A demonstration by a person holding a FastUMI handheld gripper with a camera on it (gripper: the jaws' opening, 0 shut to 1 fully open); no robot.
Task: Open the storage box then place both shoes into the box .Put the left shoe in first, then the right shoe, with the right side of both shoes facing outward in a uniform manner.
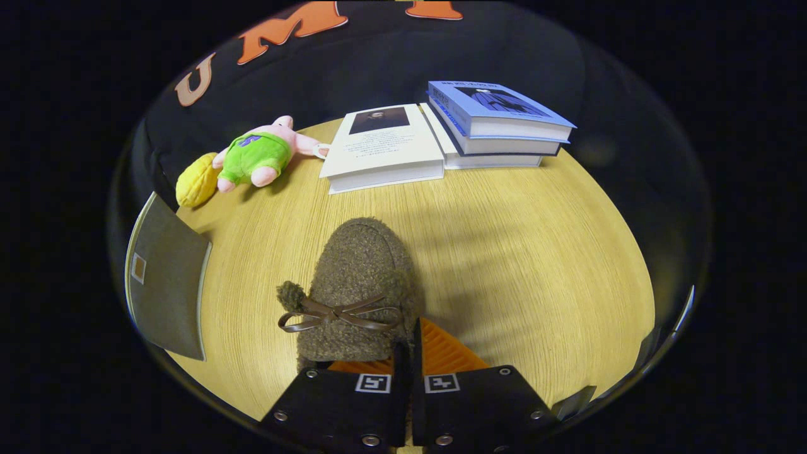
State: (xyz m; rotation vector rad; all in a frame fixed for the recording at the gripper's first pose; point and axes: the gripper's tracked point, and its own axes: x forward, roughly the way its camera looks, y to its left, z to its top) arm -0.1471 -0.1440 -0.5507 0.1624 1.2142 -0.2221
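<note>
**Fleece shoe gripped at its rear edge above the table**

The gripper [408, 353] is sitting with its two fingers drawn nearly together, and a thin part of the shoe's [359, 284] rear collar is appearing to be pinched between them; the fingers are clenched on that edge. The shoe is a brown, fleecy slipper-type with a dark bow [334, 314] lying across its upper. Its toe is pointing away from the fingers, toward the books, and its body is lying just ahead of and slightly to one side of the finger gap. Whether the sole is resting on the wooden table [536, 271] or is lifted clear cannot be determined.

Beyond the shoe, a white book [384, 148] is lying flat on the table, touching a stack of blue-covered books [498, 120] beside it. Next to the white book, a pink plush toy in green clothing [258, 154] is lying on its side, with a yellow plush item [197, 181] touching it. A grey flat panel with a pale rim [167, 277] is lying at the table's edge, well apart from the shoe; whether this belongs to the storage box cannot be told.
</note>
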